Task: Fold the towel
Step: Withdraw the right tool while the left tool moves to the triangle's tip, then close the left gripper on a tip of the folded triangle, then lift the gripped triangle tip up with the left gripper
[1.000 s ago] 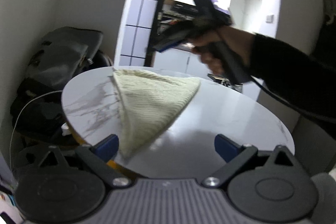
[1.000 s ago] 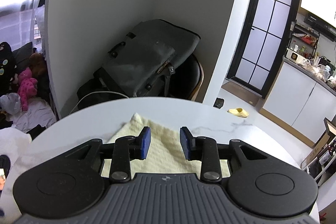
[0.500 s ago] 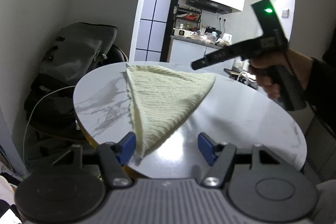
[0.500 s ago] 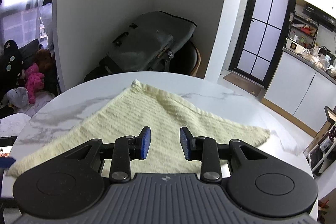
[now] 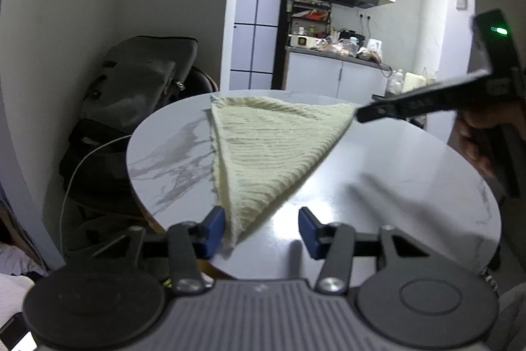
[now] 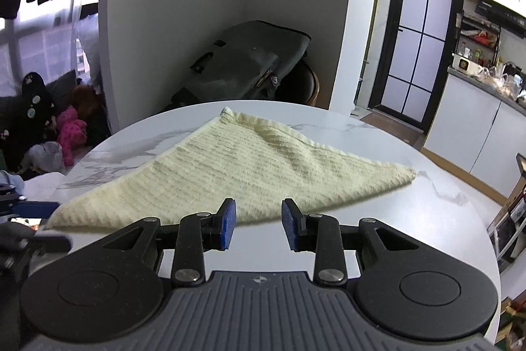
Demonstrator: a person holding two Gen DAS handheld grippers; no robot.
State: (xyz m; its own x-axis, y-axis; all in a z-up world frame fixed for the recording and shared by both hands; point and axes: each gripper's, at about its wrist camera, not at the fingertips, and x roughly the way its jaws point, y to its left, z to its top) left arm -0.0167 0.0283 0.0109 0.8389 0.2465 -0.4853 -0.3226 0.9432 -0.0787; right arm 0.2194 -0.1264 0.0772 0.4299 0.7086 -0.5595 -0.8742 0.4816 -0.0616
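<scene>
Left wrist view showed my left gripper (image 5: pixel 261 227) with its blue pads spread wide and nothing between them, held low at the near edge of the round marble table (image 5: pixel 411 173). The pale yellow towel (image 5: pixel 273 147) lay flat on that table, folded into a triangle. Its nearest corner reached the table edge and sat just beside my left pad (image 5: pixel 213 227), though I could not tell whether cloth and pad touched. One long edge of the towel ran straight away from me toward the far rim, where a second corner lay. The third corner pointed right, and the dark tip of my right gripper (image 5: pixel 365 114) hovered close by it, my right hand (image 5: pixel 483 134) wrapped around the handle.

From the right wrist view, my right gripper (image 6: pixel 259 224) was likewise parted, its pads gripping nothing, poised above the folded edge of the towel (image 6: pixel 250 163) near the middle of that side. The towel stretched across the table (image 6: pixel 427 209) from a corner at the left, beside my left gripper (image 6: pixel 36 209), to a corner at the right. A grey bag (image 6: pixel 250 61) rested on a chair behind the table, against the white wall. A dark-framed glass door (image 6: pixel 420 32) stood to the right of it.
</scene>
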